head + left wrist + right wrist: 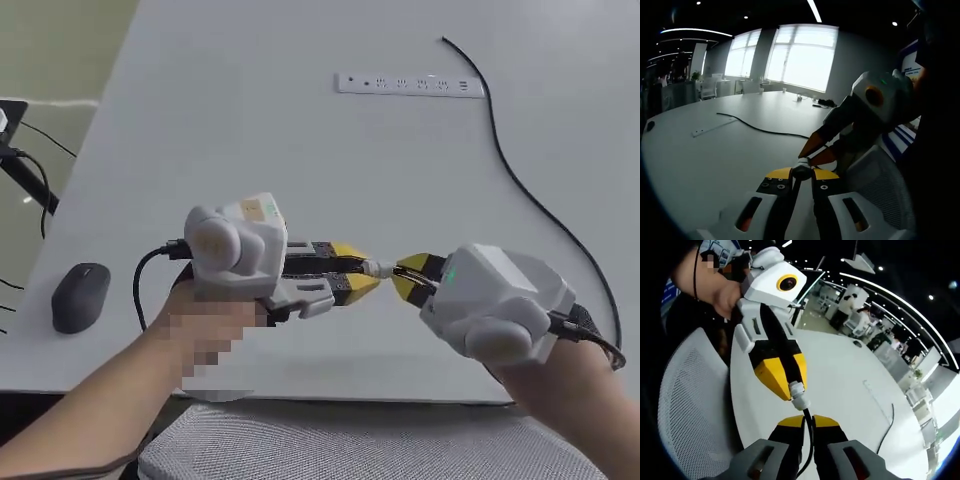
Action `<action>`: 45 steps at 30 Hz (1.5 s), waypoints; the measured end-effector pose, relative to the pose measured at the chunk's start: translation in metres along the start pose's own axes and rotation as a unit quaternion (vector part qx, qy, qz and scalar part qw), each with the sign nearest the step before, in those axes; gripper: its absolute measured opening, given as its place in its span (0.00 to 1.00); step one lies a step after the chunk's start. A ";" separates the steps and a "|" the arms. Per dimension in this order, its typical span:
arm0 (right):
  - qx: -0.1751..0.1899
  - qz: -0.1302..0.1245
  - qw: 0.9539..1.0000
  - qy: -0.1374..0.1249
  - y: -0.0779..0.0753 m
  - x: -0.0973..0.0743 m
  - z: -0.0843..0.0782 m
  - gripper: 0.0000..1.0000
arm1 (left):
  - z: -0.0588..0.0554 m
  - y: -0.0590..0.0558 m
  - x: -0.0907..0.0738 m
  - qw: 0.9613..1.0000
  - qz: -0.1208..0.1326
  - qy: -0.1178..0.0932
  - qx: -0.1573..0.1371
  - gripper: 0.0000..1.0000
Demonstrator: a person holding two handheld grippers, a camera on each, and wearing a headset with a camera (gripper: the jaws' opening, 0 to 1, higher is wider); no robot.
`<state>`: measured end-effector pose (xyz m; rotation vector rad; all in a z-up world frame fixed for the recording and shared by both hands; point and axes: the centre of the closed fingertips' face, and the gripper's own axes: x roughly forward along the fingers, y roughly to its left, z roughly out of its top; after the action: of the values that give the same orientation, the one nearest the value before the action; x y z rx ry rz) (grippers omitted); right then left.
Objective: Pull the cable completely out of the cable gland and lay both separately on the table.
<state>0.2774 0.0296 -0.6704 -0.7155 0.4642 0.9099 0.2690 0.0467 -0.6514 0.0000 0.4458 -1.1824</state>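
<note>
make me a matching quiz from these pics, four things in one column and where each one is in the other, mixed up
Things:
1. gland
2. cable
3. power strip
4. mouse

Places:
A. clamped by the right gripper
B. lying flat at the top of the head view
C. at the left of the head view
D. clamped by the left gripper

Pairs: 1-D, 2-A, 3-B, 4-C

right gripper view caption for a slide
Right gripper pinches the black cable as the left gripper holds the white cable gland.
</note>
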 end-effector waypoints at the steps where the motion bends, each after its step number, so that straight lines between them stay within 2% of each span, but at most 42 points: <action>1: 0.005 0.001 1.000 0.000 0.000 0.000 -0.001 0.00 | 0.000 0.000 0.000 1.000 0.000 0.000 0.001 0.15; 7: 0.051 -0.005 0.999 0.006 -0.005 -0.001 -0.011 0.00 | 0.002 0.000 -0.001 1.000 0.000 -0.003 -0.001 0.15; 10: 0.062 -0.009 0.998 0.009 -0.007 -0.001 -0.015 0.00 | 0.002 0.001 0.000 1.000 -0.001 -0.004 -0.001 0.15; 12: 0.089 -0.009 0.996 0.012 -0.008 -0.002 -0.020 0.00 | 0.002 0.000 0.000 1.000 -0.001 -0.004 0.000 0.15; 14: 0.101 -0.011 0.995 0.012 -0.010 -0.001 -0.024 0.00 | 0.002 0.000 0.001 1.000 -0.002 -0.004 0.000 0.15; 23: 0.185 -0.019 0.982 0.019 -0.017 -0.001 -0.044 0.00 | 0.004 0.001 0.000 1.000 0.000 -0.005 0.000 0.15; 27: 0.224 -0.022 0.974 0.027 -0.019 -0.001 -0.058 0.00 | 0.004 0.002 0.000 1.000 0.001 -0.005 0.001 0.15; 34: 0.299 -0.029 0.953 0.039 -0.023 0.000 -0.083 0.00 | 0.004 0.004 -0.001 1.000 0.003 -0.005 0.001 0.15; 35: 0.305 -0.029 0.951 0.040 -0.023 0.000 -0.084 0.00 | 0.004 0.005 -0.001 1.000 0.003 -0.005 0.000 0.15; 36: 0.317 -0.031 0.947 0.042 -0.023 0.000 -0.087 0.00 | 0.004 0.005 -0.001 1.000 0.003 -0.005 0.001 0.15; 42: 0.366 -0.030 0.929 0.044 -0.021 0.003 -0.097 0.00 | 0.004 0.005 0.001 1.000 0.002 -0.003 0.000 0.15; 45: 0.370 -0.031 0.928 0.044 -0.019 0.004 -0.096 0.00 | 0.004 0.005 0.002 1.000 0.001 -0.003 -0.001 0.15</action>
<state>0.2893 -0.0461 -0.7321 -0.0754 0.8010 0.5736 0.2757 0.0461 -0.6501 -0.0039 0.4421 -1.1792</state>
